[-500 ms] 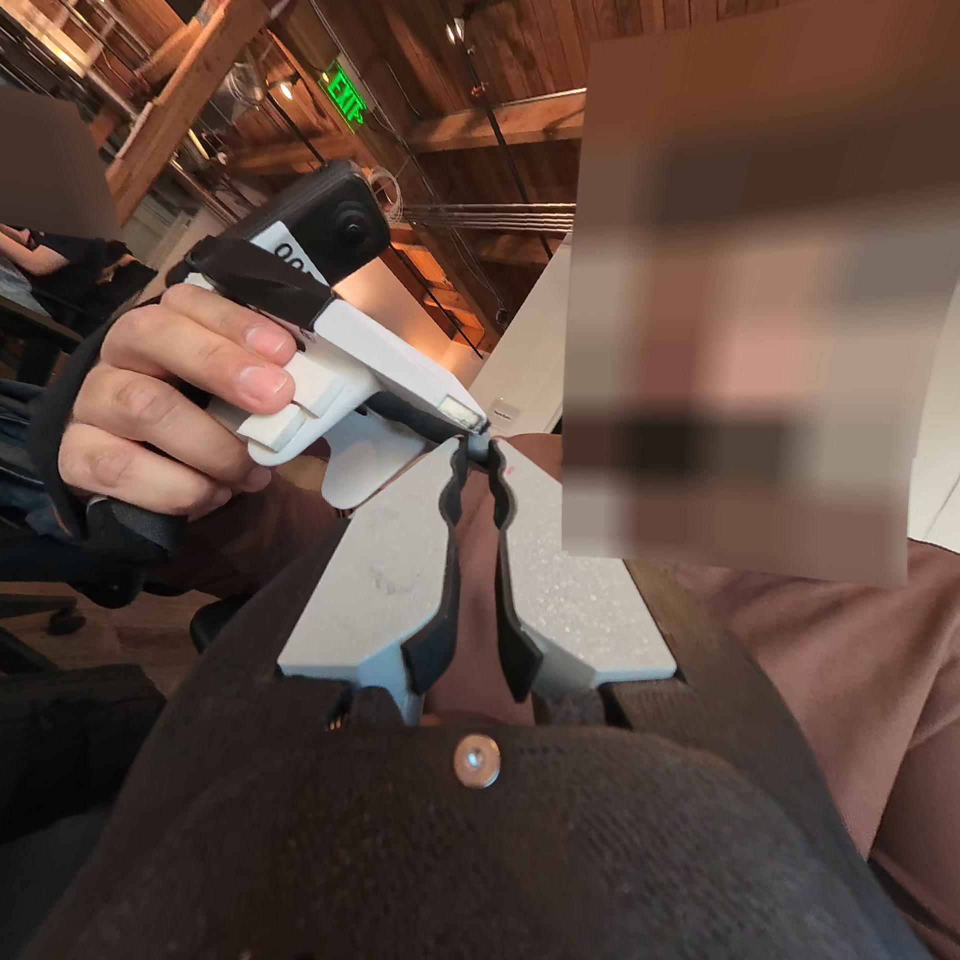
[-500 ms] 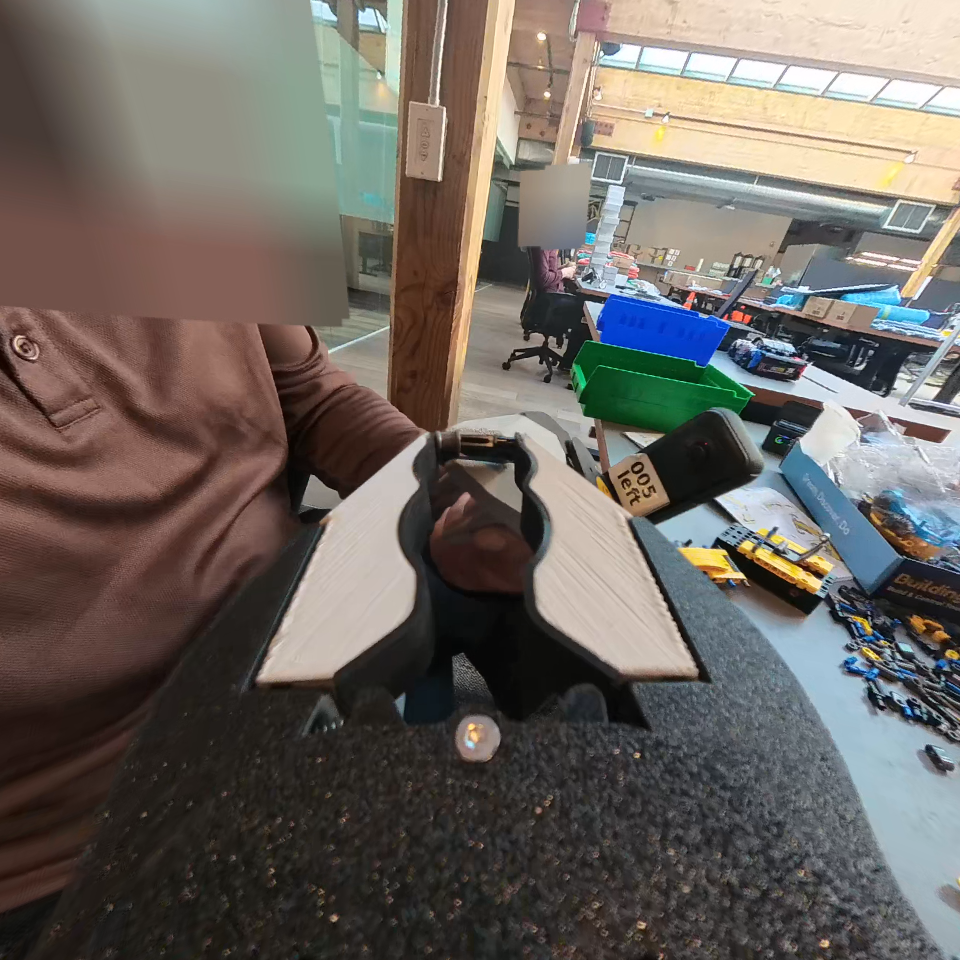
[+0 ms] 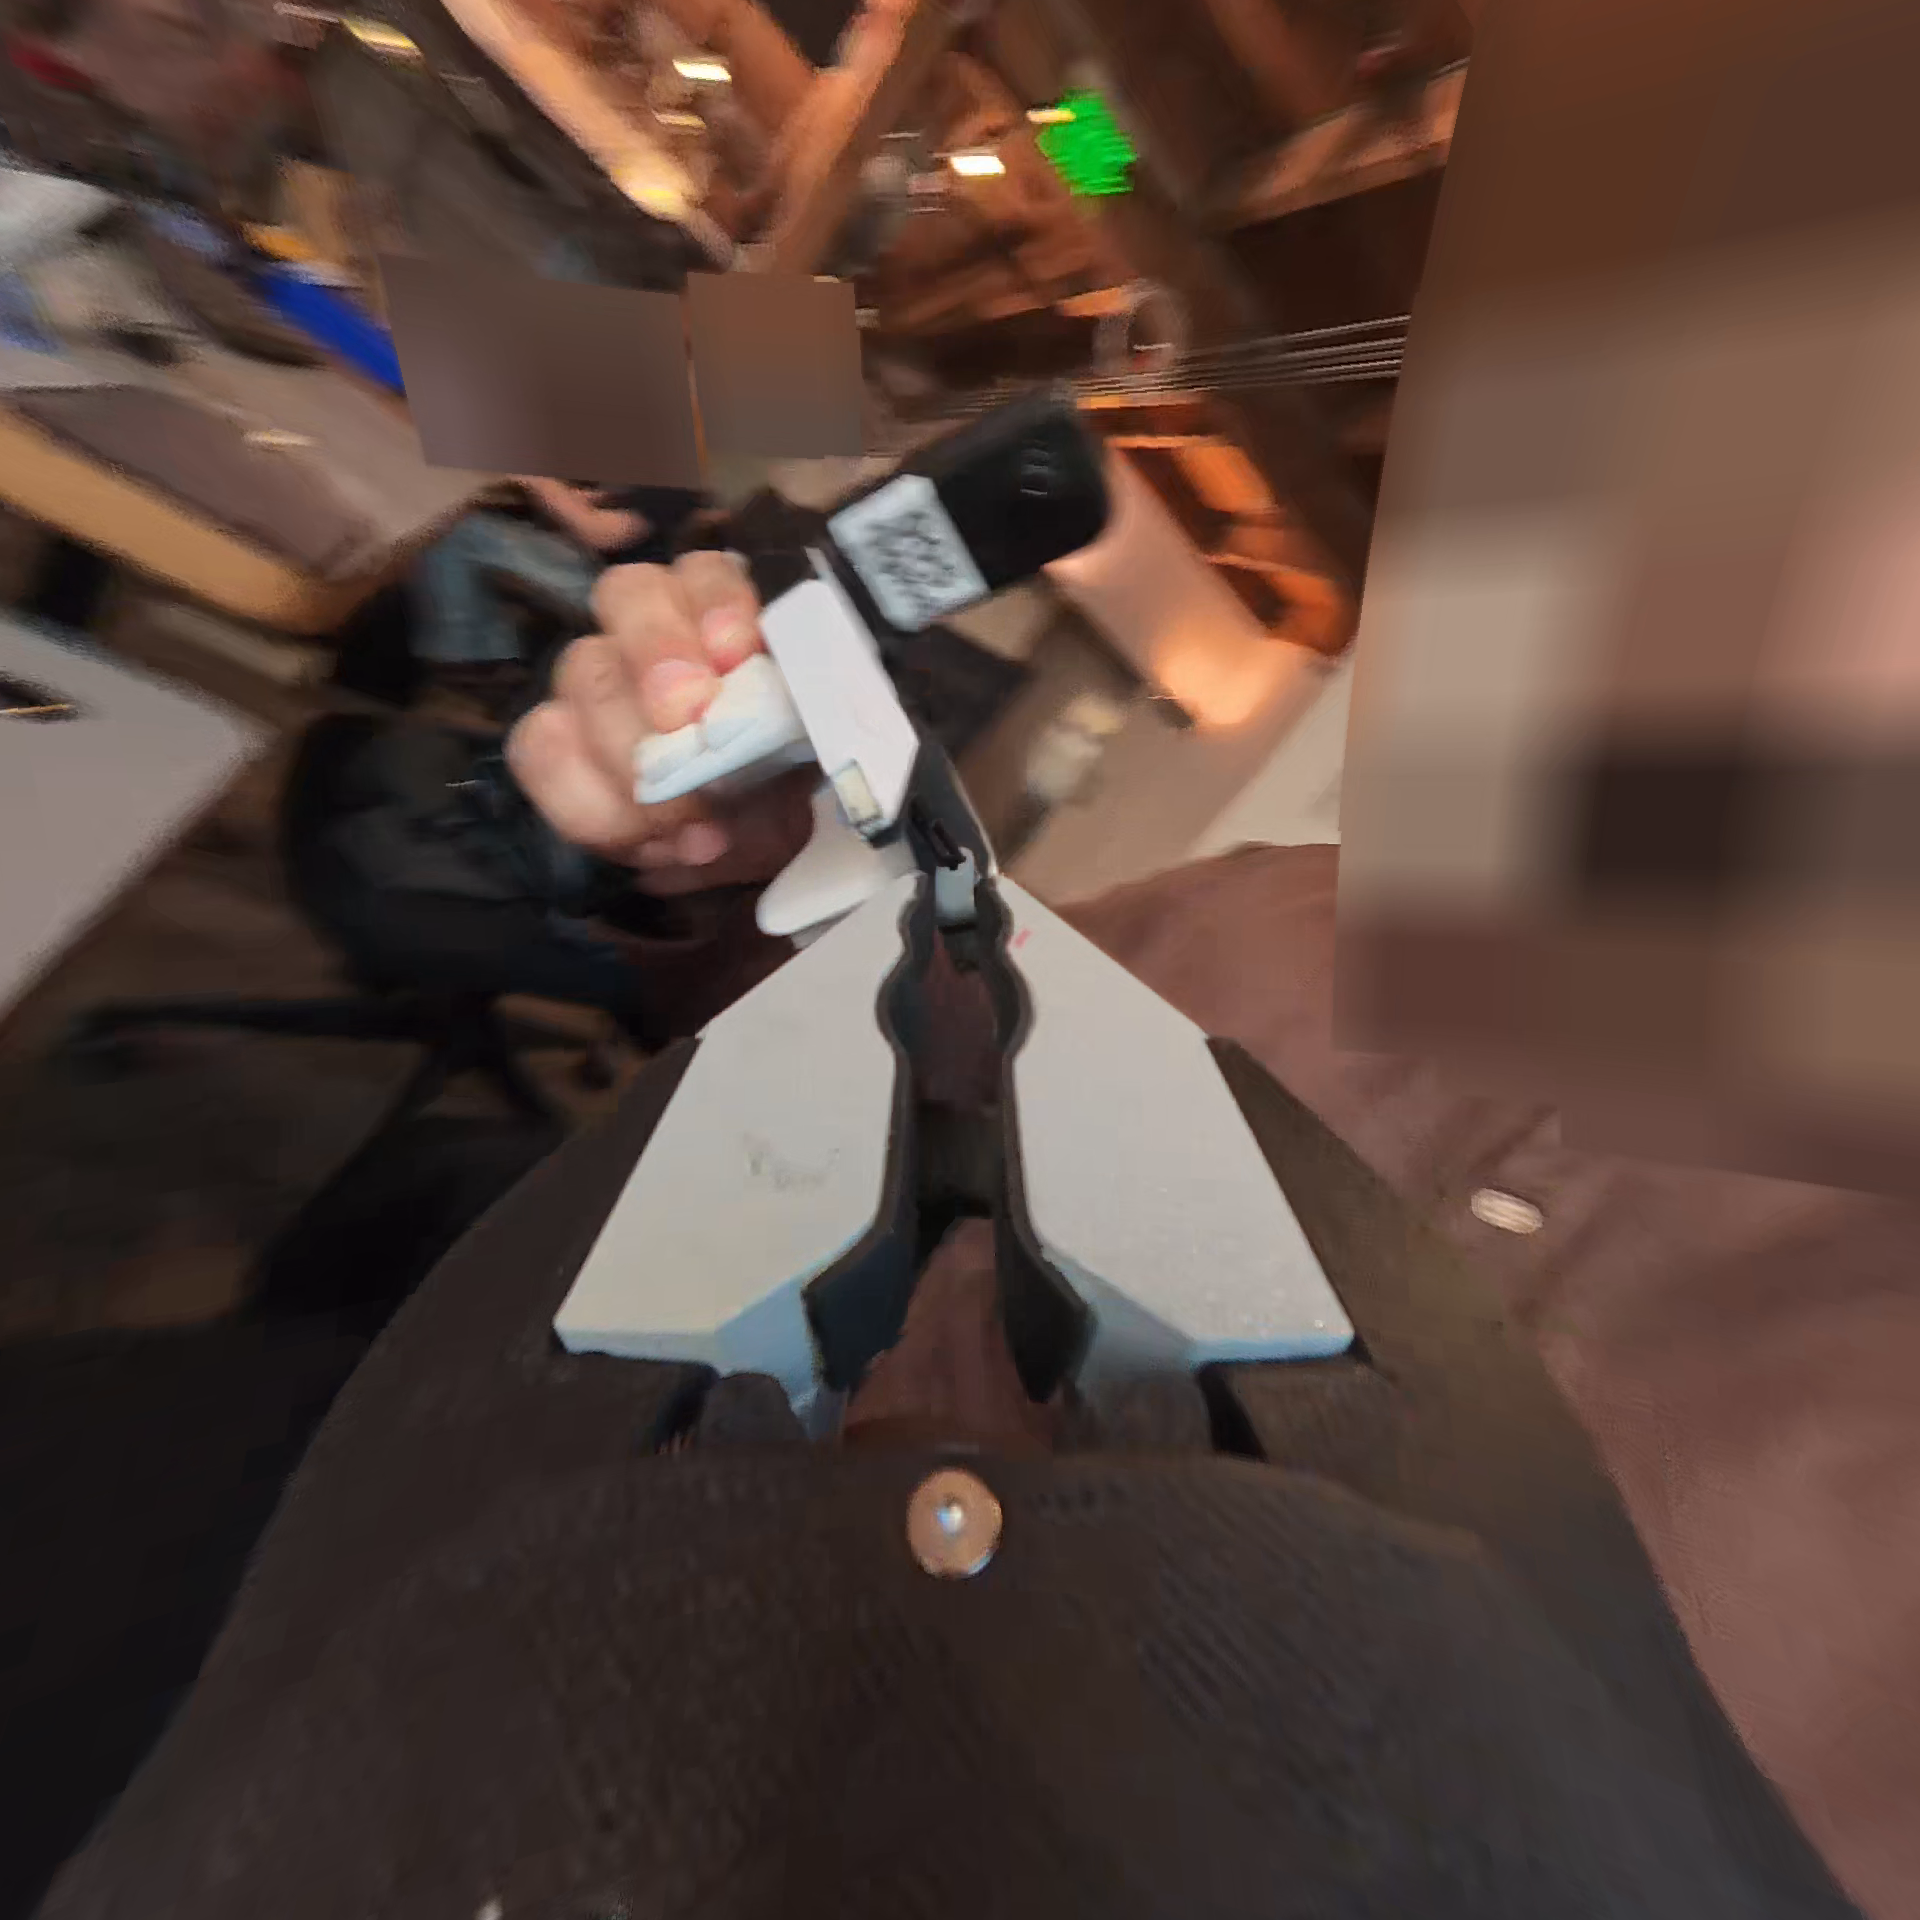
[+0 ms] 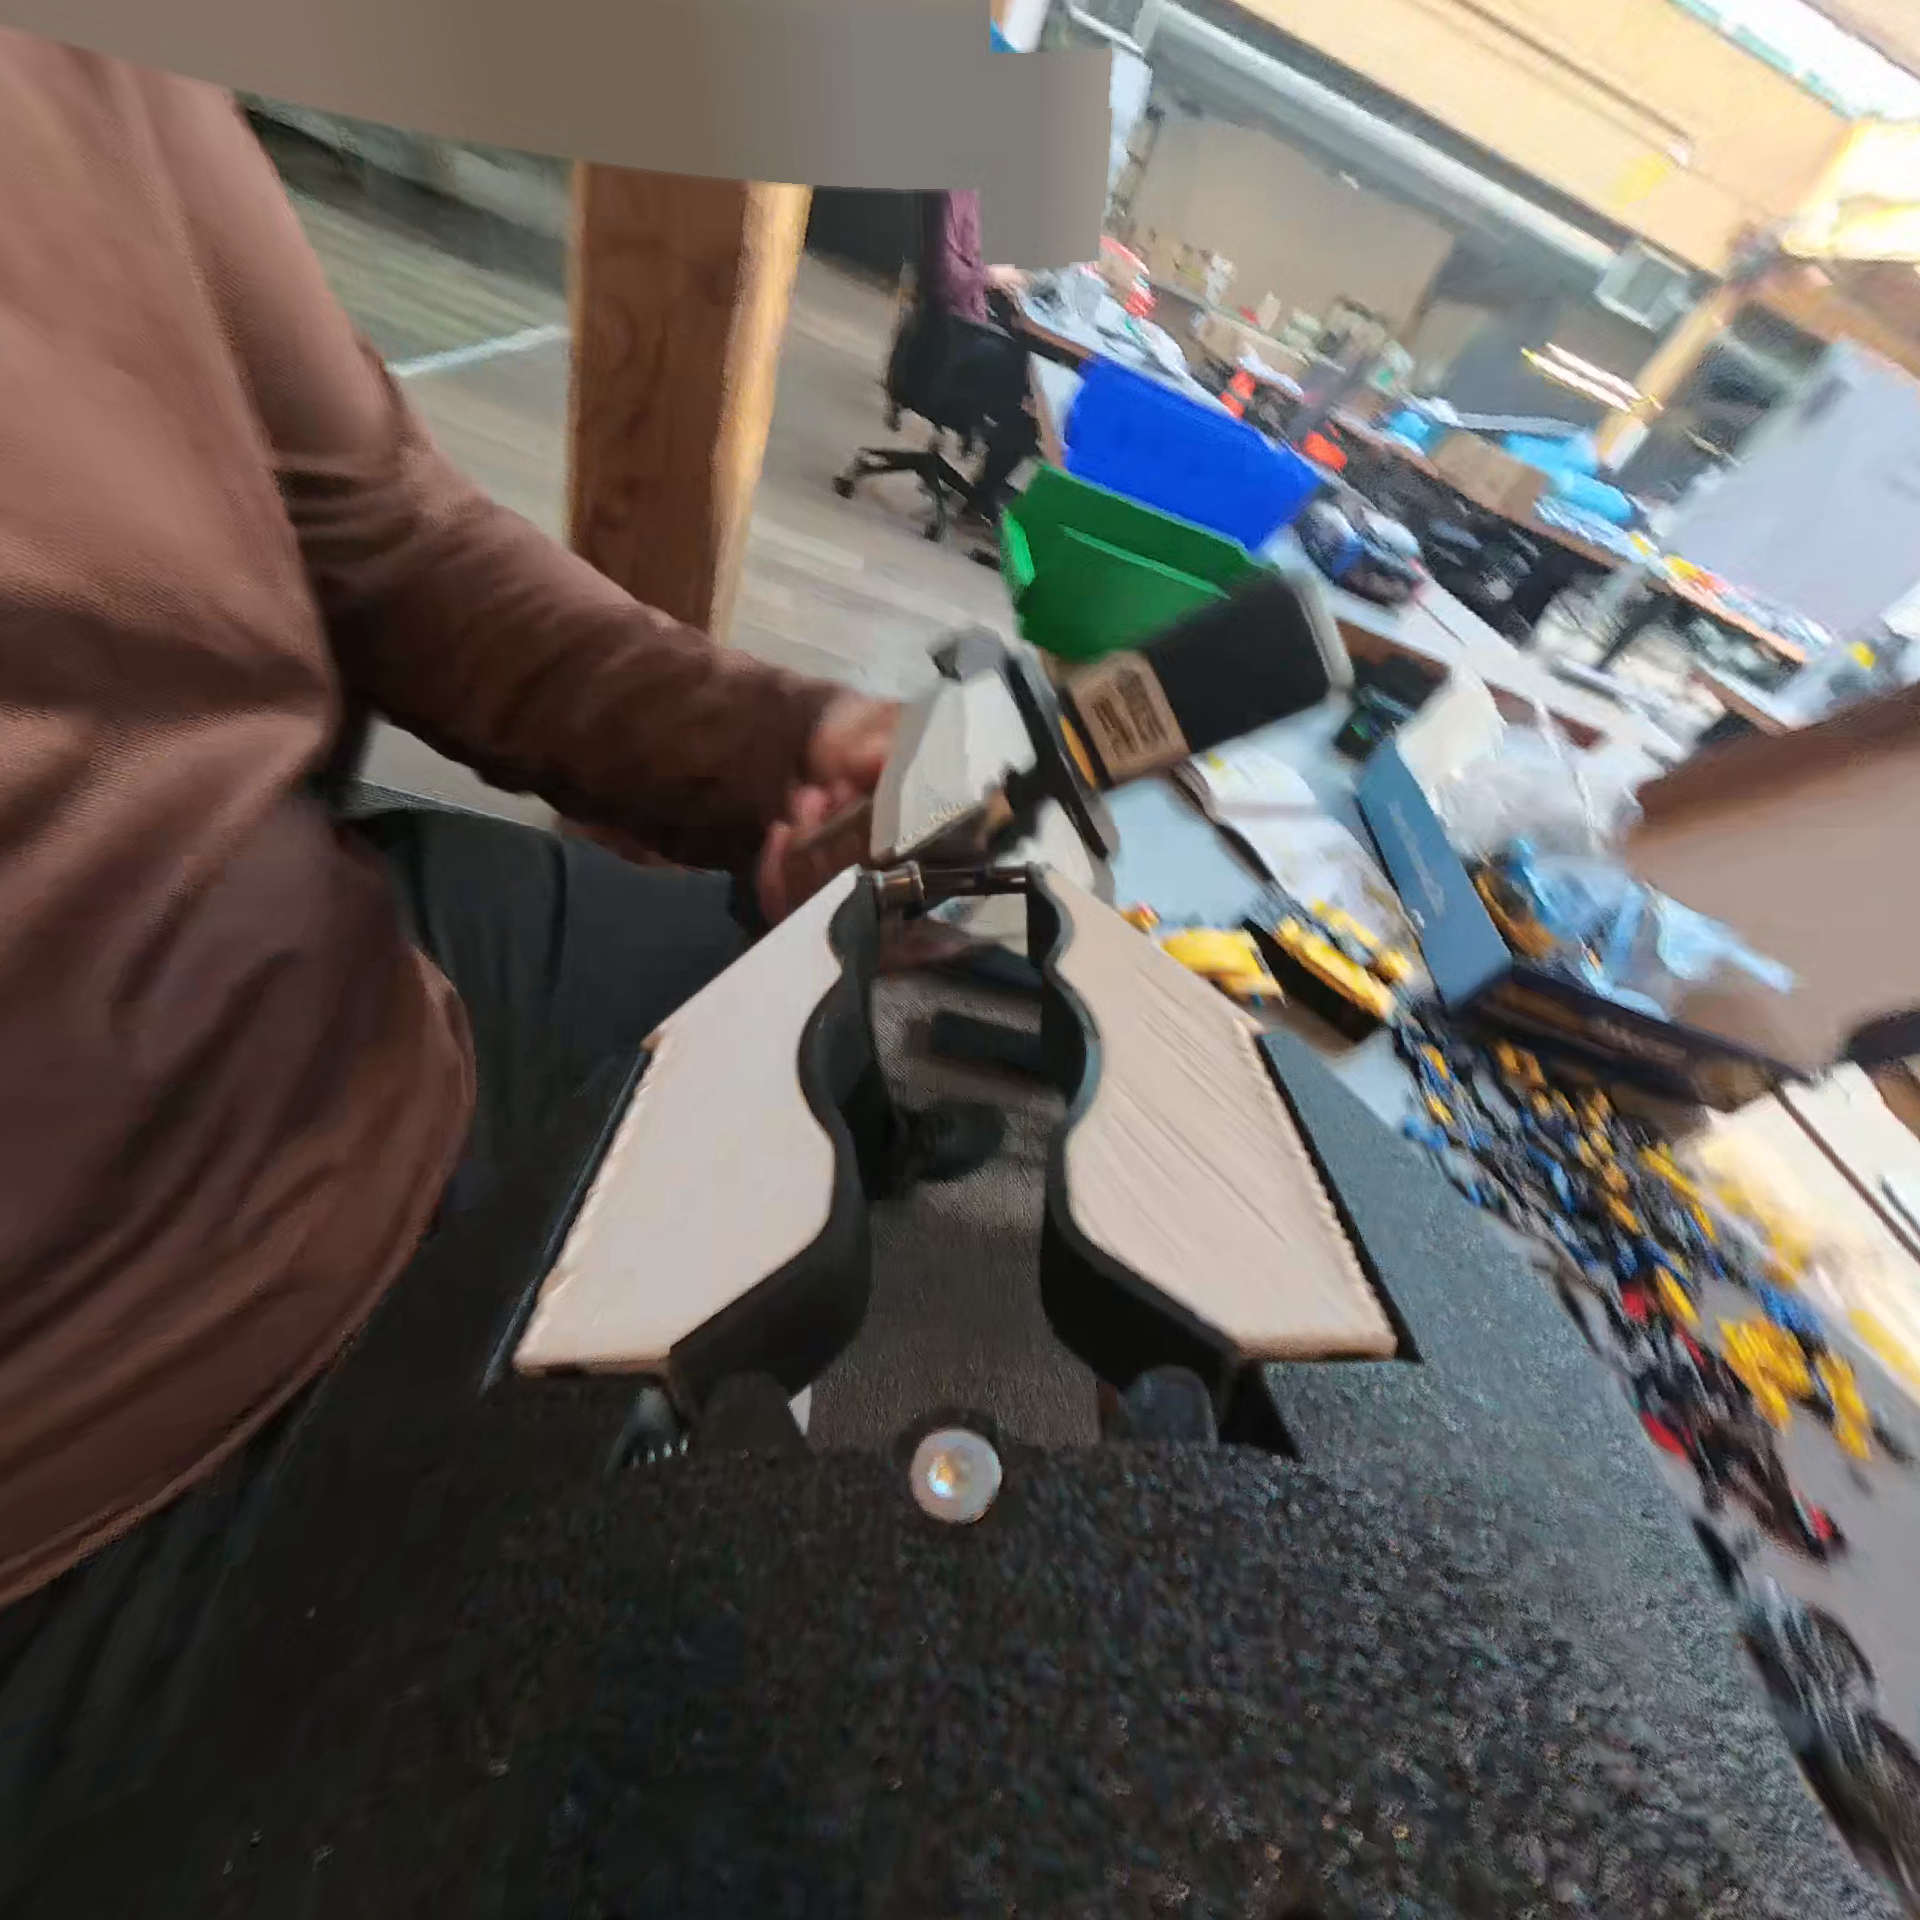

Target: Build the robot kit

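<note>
**A:** In the left wrist view, going left to right?

**B:** A hand (image 3: 623, 748) grips the white handle of the right gripper (image 3: 940, 847), which angles down to the tips of the left gripper (image 3: 954, 920). The left one's 2 fingers are drawn almost together, with a small grey-and-black piece at their tips. The blur hides whether they clamp it.

**A:** And the right wrist view?

**B:** A brown sleeve (image 4: 582, 686) is at the left, with a wooden post (image 4: 675, 395) behind it. At the centre the right gripper's fingers stand partly apart, pinching a small rod (image 4: 904, 885) lengthwise between their tips, clear of the table (image 4: 1174, 831). The left gripper's tips come down at the rod's metal end.

**A:** Further right?

**B:** A green bin (image 4: 1112, 582) and a blue bin (image 4: 1174, 447), a dark blue box (image 4: 1434, 883), then loose yellow and blue pieces (image 4: 1558, 1132) scattered on the table.
</note>
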### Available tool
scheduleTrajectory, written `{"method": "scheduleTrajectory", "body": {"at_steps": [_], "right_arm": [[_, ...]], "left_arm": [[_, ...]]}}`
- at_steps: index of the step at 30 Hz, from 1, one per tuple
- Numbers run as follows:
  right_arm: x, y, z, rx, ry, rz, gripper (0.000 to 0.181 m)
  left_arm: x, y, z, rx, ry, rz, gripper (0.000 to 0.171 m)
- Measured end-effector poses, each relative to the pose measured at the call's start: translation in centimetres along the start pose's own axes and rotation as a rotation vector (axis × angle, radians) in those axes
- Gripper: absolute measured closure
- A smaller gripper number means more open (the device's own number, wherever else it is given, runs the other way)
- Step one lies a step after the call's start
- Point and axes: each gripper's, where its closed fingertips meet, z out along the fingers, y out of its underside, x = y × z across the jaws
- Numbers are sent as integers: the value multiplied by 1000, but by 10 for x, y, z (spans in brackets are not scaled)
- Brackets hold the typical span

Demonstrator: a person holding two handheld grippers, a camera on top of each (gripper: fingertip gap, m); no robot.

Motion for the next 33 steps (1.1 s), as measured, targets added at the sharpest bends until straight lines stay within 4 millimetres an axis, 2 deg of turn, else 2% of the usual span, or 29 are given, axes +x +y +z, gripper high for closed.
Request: {"method": "scheduleTrajectory", "body": {"at_steps": [1,2,3,4,7,8,9,10,12,14,17,19,21,23,25,27,33], "right_arm": [[12,23,1,-68,43,11,157],[19,49,4,-151,62,6,171],[26,71,6,-214,81,1,171],[34,89,9,-246,112,21,174],[57,125,14,-266,148,135,181],[68,138,12,-302,186,171,179],[77,145,9,-320,217,213,156],[83,147,5,-316,236,256,153],[92,148,-5,-307,284,297,158],[94,151,-10,-324,307,297,169],[93,160,-4,-365,282,352,173],[95,166,4,-399,252,406,181],[100,173,12,-449,207,445,181],[109,178,16,-496,175,448,181],[115,173,20,-487,140,443,181],[113,169,23,-490,80,463,181],[104,183,31,-602,7,458,181]], "left_arm": [[-24,-1,-9,-20,-143,29,167],[-50,1,-21,-74,-298,88,166],[-72,3,-33,-125,-431,145,166],[-86,4,-40,-170,-510,190,166],[-128,11,-58,-298,-695,269,166],[-149,12,-73,-381,-832,348,167],[-166,11,-90,-479,-974,471,166],[-175,7,-99,-545,-1058,596,166],[-183,5,-105,-639,-1128,799,167],[-195,16,-108,-709,-1136,862,167],[-212,32,-108,-732,-1096,806,166],[-217,30,-105,-687,-1067,766,166],[-221,27,-106,-671,-1044,729,166],[-220,28,-105,-681,-1013,704,166],[-220,30,-106,-700,-1007,726,166],[-219,30,-107,-696,-1000,711,166],[-220,30,-107,-685,-979,629,166]]}}
